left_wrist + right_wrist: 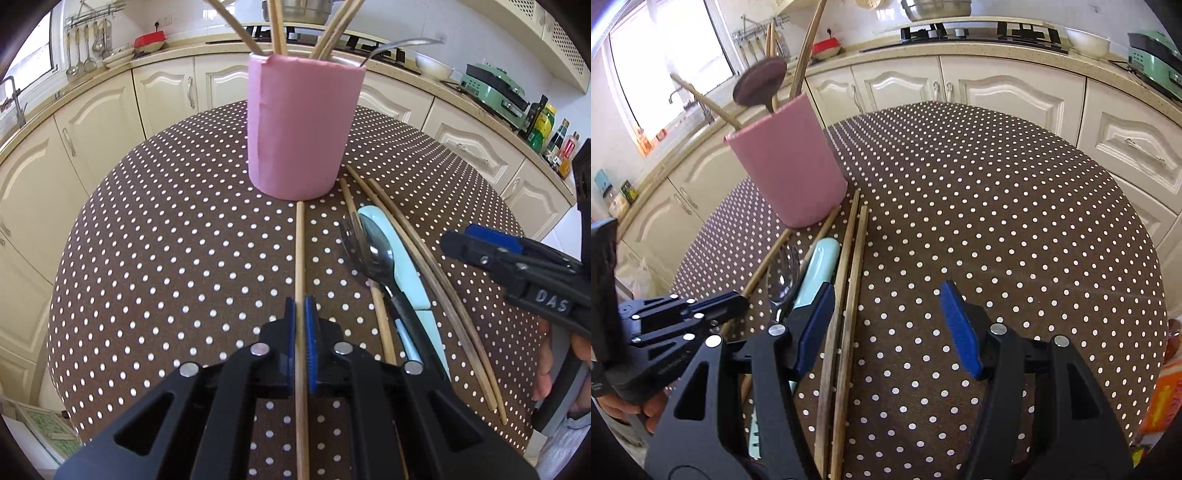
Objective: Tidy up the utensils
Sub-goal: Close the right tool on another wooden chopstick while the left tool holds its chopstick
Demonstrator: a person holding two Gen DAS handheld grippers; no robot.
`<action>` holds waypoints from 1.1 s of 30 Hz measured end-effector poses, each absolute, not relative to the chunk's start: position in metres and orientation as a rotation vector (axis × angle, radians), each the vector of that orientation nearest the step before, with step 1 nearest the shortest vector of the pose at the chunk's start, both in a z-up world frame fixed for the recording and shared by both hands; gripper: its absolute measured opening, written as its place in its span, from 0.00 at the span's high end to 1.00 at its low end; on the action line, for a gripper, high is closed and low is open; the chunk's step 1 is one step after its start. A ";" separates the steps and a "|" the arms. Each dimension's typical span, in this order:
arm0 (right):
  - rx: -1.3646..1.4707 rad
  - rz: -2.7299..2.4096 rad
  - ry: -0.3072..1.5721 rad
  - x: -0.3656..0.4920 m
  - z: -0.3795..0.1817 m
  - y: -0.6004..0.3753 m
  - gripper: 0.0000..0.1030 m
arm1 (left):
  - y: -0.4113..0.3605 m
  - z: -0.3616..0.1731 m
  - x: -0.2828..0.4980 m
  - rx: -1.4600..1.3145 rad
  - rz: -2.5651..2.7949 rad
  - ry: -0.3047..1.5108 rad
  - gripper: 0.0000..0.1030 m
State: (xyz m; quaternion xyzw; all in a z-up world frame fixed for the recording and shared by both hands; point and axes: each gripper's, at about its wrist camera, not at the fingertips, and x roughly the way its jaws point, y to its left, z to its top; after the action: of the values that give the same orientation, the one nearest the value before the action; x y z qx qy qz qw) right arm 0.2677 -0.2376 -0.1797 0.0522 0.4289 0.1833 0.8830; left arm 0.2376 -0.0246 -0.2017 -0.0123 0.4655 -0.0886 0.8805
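Observation:
A pink holder (pixel 303 125) (pixel 790 166) stands on the dotted table with several chopsticks and a spoon handle poking out. My left gripper (pixel 300 314) (pixel 738 300) is shut on a light wooden chopstick (pixel 300 251) that lies pointing at the holder's base. To its right lie a metal spoon (pixel 380 254) (pixel 781 280), a pale blue utensil (pixel 406 277) (pixel 818 266), another light chopstick (pixel 349 199) and two dark chopsticks (pixel 436 280) (pixel 849 280). My right gripper (pixel 886 325) (pixel 476 247) hangs open just over the dark chopsticks, nothing between its pads.
The brown polka-dot tablecloth (pixel 997 221) covers a round table; its right half carries nothing. Cream cabinets (pixel 92 122) and a counter with a stove (pixel 979 33), a green appliance (pixel 495 88) and bottles (pixel 546 129) ring the table. A person's hand (pixel 550 365) grips the right handle.

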 end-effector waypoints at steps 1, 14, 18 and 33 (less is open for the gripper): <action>0.093 0.382 0.898 0.268 -0.181 -0.235 0.42 | -0.023 -0.201 0.235 -0.029 -0.182 0.972 0.95; -0.047 0.332 0.931 0.273 -0.192 -0.220 0.42 | -0.001 -0.200 0.216 -0.053 -0.117 0.979 0.95; -0.091 0.326 0.946 0.278 -0.195 -0.216 0.43 | 0.006 -0.198 0.219 -0.065 -0.105 0.992 0.95; -0.283 0.428 1.131 0.318 -0.195 -0.189 0.81 | -0.003 -0.192 0.266 -0.037 -0.150 1.086 0.94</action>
State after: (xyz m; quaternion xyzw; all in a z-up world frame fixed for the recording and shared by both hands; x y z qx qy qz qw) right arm 0.3183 -0.1886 -0.1946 -0.1325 0.5297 0.2005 0.8134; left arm 0.2665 -0.0027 -0.1919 -0.0176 0.5163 -0.0715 0.8532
